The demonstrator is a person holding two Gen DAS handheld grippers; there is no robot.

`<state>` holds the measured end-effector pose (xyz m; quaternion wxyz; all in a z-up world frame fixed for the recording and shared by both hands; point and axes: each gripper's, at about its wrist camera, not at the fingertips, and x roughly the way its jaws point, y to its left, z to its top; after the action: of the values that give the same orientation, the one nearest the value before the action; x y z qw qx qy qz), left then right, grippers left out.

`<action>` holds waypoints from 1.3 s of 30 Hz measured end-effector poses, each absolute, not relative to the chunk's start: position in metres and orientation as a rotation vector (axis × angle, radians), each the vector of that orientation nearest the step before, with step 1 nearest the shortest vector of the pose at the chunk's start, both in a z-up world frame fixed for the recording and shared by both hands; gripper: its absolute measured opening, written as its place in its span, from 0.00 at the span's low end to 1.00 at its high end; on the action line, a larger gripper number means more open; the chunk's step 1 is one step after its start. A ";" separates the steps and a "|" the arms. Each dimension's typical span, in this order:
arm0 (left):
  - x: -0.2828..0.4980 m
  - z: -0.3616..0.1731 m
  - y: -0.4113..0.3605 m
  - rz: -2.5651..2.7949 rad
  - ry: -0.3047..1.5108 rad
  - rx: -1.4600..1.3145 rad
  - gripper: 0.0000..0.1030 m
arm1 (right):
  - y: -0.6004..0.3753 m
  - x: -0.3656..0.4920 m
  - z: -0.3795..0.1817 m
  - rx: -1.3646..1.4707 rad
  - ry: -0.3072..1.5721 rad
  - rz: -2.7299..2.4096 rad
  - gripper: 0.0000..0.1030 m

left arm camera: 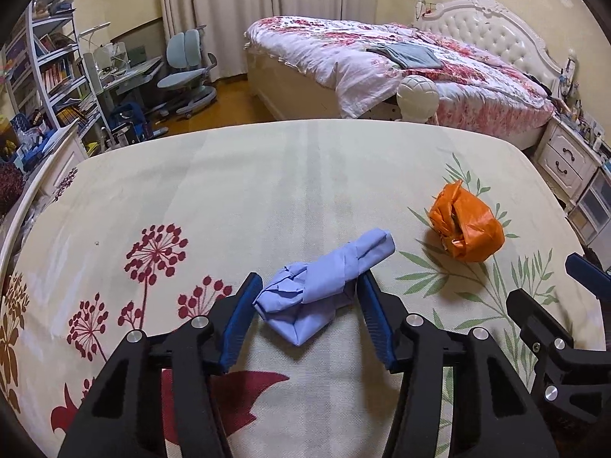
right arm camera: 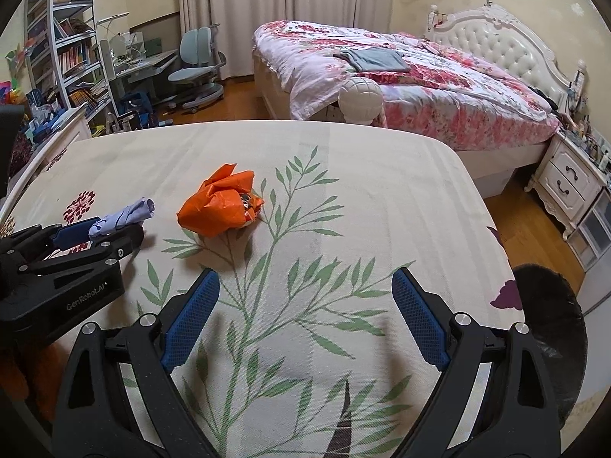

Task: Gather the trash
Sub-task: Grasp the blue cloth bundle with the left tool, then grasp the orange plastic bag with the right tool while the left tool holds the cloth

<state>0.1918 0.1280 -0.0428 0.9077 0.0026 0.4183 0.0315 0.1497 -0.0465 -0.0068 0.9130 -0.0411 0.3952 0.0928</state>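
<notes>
A crumpled light-blue paper wad [left arm camera: 324,278] lies on the flower-printed bedspread [left arm camera: 267,191], and my left gripper [left arm camera: 307,282] has a blue pad touching it on each side. In the right wrist view the same wad [right arm camera: 126,213] sticks out past the left gripper [right arm camera: 103,229] at the left edge. An orange plastic bag bundle [left arm camera: 466,225] rests to the right of the wad, apart from it. My right gripper [right arm camera: 305,278] hovers open over the green leaf print, nothing between its fingers, with the orange bundle [right arm camera: 219,206] ahead and to its left.
A dark round object [right arm camera: 546,305] sits off the bedspread's right edge. Beyond the far edge stand a white bedpost knob [right arm camera: 361,99], a second bed [right arm camera: 420,76] with pink covers, a nightstand [right arm camera: 569,179], a desk chair [right arm camera: 198,61] and bookshelves [right arm camera: 72,49].
</notes>
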 end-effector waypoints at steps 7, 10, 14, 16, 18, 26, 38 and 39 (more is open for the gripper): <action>0.196 -0.043 0.157 0.166 0.870 -0.027 0.52 | -0.023 0.159 -0.008 -0.101 0.822 0.229 0.87; 0.199 -0.044 0.168 0.202 0.876 -0.039 0.52 | -0.013 0.167 -0.009 -0.110 0.832 0.238 0.87; 0.200 -0.046 0.178 0.234 0.882 -0.045 0.52 | -0.003 0.178 -0.008 -0.112 0.831 0.234 0.83; 0.200 -0.047 0.181 0.232 0.889 -0.054 0.52 | 0.003 0.184 -0.008 -0.109 0.838 0.237 0.78; 0.201 -0.048 0.183 0.231 0.895 -0.063 0.52 | 0.007 0.190 -0.010 -0.105 0.848 0.241 0.74; 0.202 -0.050 0.185 0.226 0.899 -0.069 0.52 | 0.012 0.203 -0.015 -0.099 0.885 0.246 0.47; 0.201 -0.050 0.182 0.208 0.894 -0.065 0.52 | 0.010 0.197 -0.015 -0.087 0.891 0.257 0.46; 0.199 -0.050 0.181 0.206 0.892 -0.061 0.52 | 0.009 0.194 -0.015 -0.088 0.890 0.258 0.46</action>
<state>0.1993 0.1810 -0.0497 0.8967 -0.0294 0.4304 0.0994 0.1944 0.0087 -0.0151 0.8936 -0.0424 0.4290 0.1246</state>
